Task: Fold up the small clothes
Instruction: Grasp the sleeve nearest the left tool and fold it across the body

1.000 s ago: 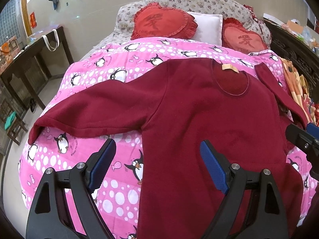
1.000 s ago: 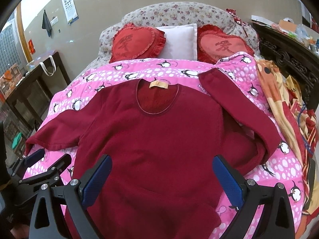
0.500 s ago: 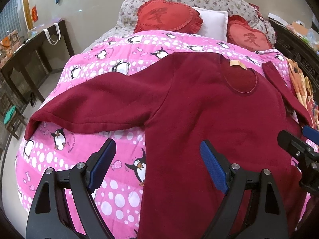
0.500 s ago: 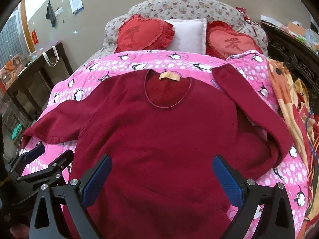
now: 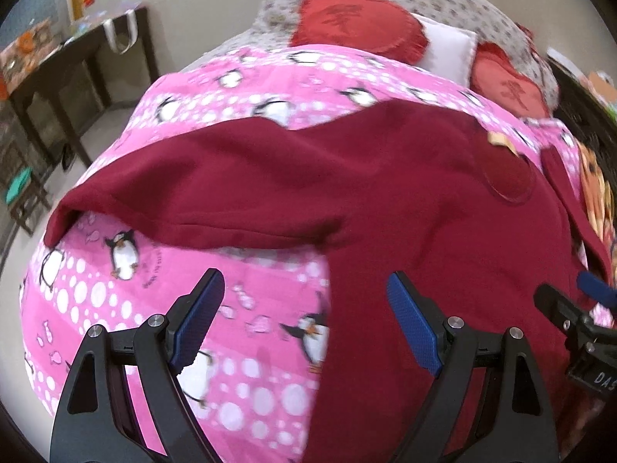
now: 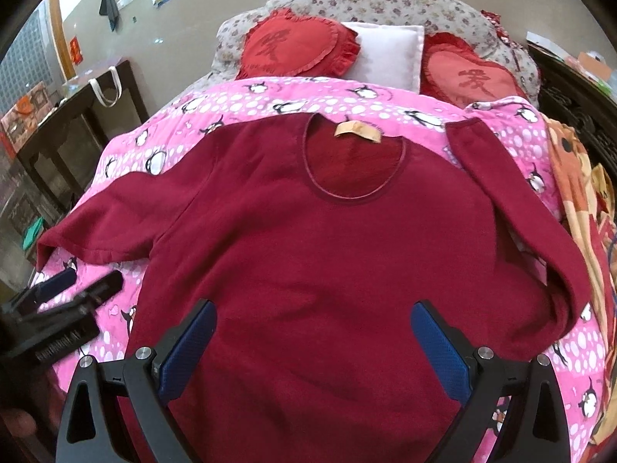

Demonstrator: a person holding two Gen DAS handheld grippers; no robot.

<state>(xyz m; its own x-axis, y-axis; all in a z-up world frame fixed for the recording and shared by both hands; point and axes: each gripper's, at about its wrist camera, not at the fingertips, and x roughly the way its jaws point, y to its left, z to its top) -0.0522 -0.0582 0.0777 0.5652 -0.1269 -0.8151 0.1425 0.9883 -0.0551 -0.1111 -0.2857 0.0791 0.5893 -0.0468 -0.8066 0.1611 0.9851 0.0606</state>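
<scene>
A dark red long-sleeved top (image 6: 320, 247) lies flat, front up, on a pink penguin quilt (image 6: 389, 106); it also shows in the left wrist view (image 5: 405, 200). Its left sleeve (image 5: 200, 196) stretches out to the left, cuff near the bed edge. Its right sleeve (image 6: 516, 208) runs down the right side and bends back. My left gripper (image 5: 304, 308) is open and empty, above the quilt and the top's left side below the sleeve. My right gripper (image 6: 312, 335) is open and empty over the lower body of the top.
Two red heart cushions (image 6: 297, 48) and a white pillow (image 6: 389, 56) lie at the headboard. A dark wooden table (image 6: 65, 123) stands left of the bed. An orange patterned blanket (image 6: 582, 200) lies along the right edge.
Both grippers have moved forward and lower toward the top. The left view has swung left toward the outstretched sleeve. Both stay open.
</scene>
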